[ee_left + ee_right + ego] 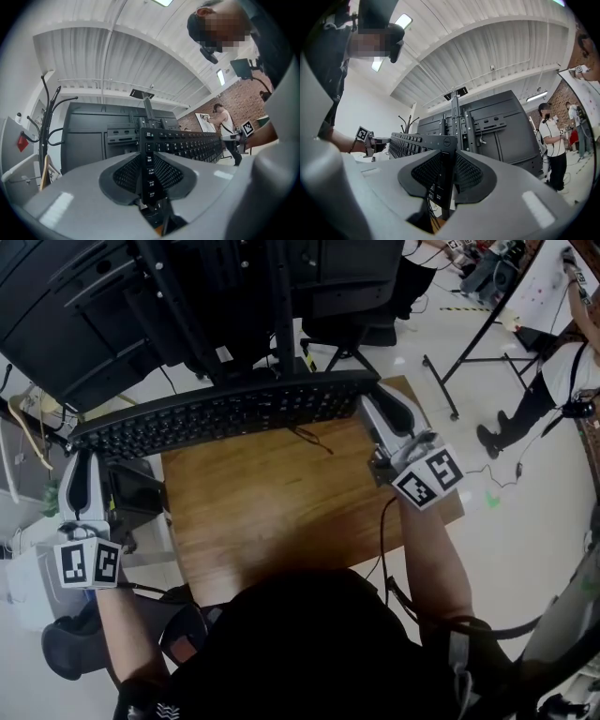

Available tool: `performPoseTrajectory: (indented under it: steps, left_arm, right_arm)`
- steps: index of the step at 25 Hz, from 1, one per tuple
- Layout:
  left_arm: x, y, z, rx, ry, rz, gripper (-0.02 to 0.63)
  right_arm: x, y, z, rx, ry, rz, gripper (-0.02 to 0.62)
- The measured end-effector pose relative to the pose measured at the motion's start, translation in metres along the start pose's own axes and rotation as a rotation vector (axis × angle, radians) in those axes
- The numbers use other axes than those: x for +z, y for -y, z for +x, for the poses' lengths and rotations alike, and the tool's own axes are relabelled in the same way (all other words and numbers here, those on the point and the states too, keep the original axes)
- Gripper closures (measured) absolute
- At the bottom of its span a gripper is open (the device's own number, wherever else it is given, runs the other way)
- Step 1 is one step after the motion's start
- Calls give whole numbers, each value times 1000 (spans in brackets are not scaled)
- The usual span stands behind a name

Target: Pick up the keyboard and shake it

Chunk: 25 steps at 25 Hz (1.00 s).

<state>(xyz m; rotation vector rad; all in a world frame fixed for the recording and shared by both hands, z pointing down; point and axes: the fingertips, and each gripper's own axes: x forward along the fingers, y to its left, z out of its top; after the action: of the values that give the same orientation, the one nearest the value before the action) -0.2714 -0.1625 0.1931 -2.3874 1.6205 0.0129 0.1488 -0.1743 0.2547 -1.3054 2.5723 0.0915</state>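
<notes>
The left gripper [82, 454] was seen clamped on the left end of a black keyboard [225, 413]. In the left gripper view, its jaws [149, 174] were pressed on either side of the end column of keys, partly closed around the keyboard's [187, 145] thin body. The right gripper [377, 409] was likewise closed on the right end. In the right gripper view, that end of the keyboard [412, 143], bearing a small round logo, was gripped between the textured pads [466, 173]. A marker cube [89, 563] was carried at the back of the left gripper, and another [428, 476] on the right.

The keyboard was held stretched between the two grippers, over the far edge of a wooden table [272, 521], and appeared to be lifted clear of it. A thin dark cable [309, 439] was seen trailing below it.

Beyond the table, a large black panel on a stand [94, 306] was placed. The pale floor [525, 521] was visible to the right, where a person [553, 381] was standing. A white ribbed ceiling [117, 61], a coat rack [44, 122] and a brick wall [234, 103] were shown in the left gripper view.
</notes>
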Motion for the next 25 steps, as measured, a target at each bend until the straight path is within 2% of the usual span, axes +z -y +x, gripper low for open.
performPoseTrajectory:
  steps: [11,20,25]
  left_arm:
    - [-21,1,-2,12,-76,-40,520]
    - [-59,1,-28,-1,-129,-65,520]
    - [-82,17,-30,-19,-171,-94,520]
  right_arm:
    - [-15,0,-1,6,-70,43,499]
    - [-46,-17,-13,8,-107,66,499]
    - [-60,-12,-29,-8,-148,92,500]
